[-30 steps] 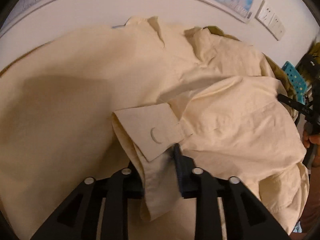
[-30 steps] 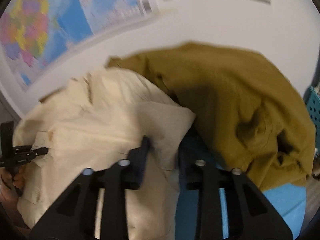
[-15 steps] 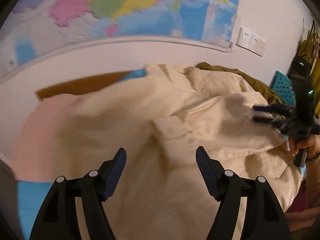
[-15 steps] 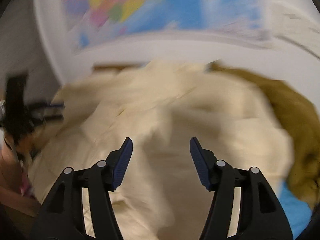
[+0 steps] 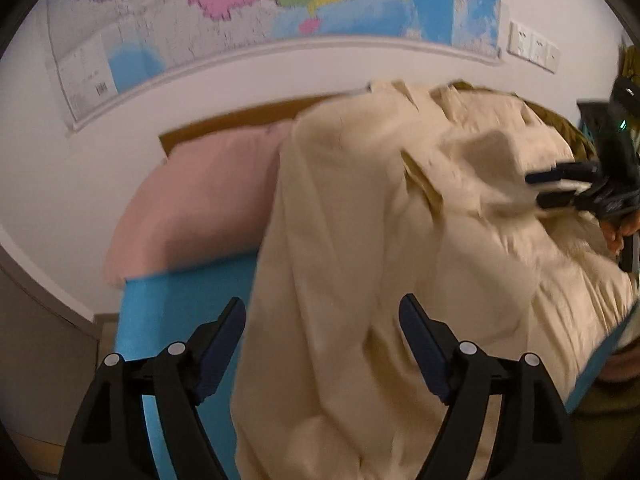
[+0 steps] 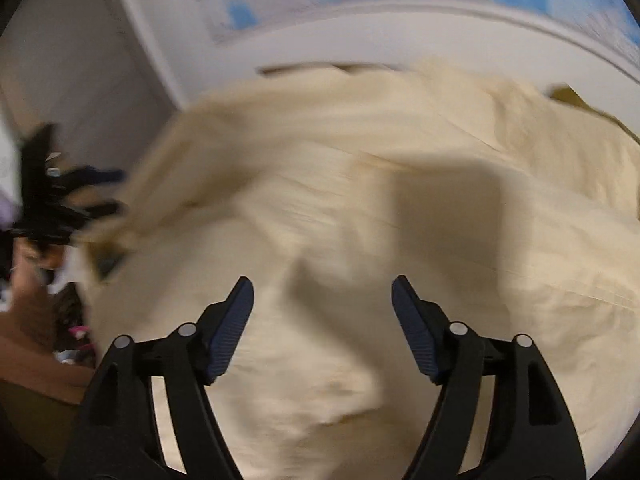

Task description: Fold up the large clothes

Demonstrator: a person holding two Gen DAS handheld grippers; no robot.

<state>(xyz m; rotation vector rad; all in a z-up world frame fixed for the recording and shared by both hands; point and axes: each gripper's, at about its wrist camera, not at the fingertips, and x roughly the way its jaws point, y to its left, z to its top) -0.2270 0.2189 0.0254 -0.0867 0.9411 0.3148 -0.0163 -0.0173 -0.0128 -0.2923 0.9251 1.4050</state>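
Note:
A large cream shirt [image 5: 380, 240] lies rumpled on the blue bed [image 5: 160, 304], its collar toward the wall. My left gripper [image 5: 322, 320] is open and empty above the shirt's near left edge. The right gripper shows at the right of the left wrist view [image 5: 548, 188], over the shirt's right side. In the right wrist view the cream shirt [image 6: 360, 208] fills the frame, blurred. My right gripper [image 6: 322, 300] is open and empty above it. The left gripper shows at the far left of that view [image 6: 100, 192].
A pink pillow [image 5: 200, 200] lies at the bed's head, left of the shirt. An olive garment [image 5: 560, 124] peeks out behind the shirt at the right, also in the right wrist view [image 6: 568, 96]. A wall map [image 5: 280, 12] and sockets [image 5: 532, 50] are behind.
Both grippers have let go of the shirt, opened wide and pulled back. The left one released the sleeve cuff, and the pillow and blue bed came into view.

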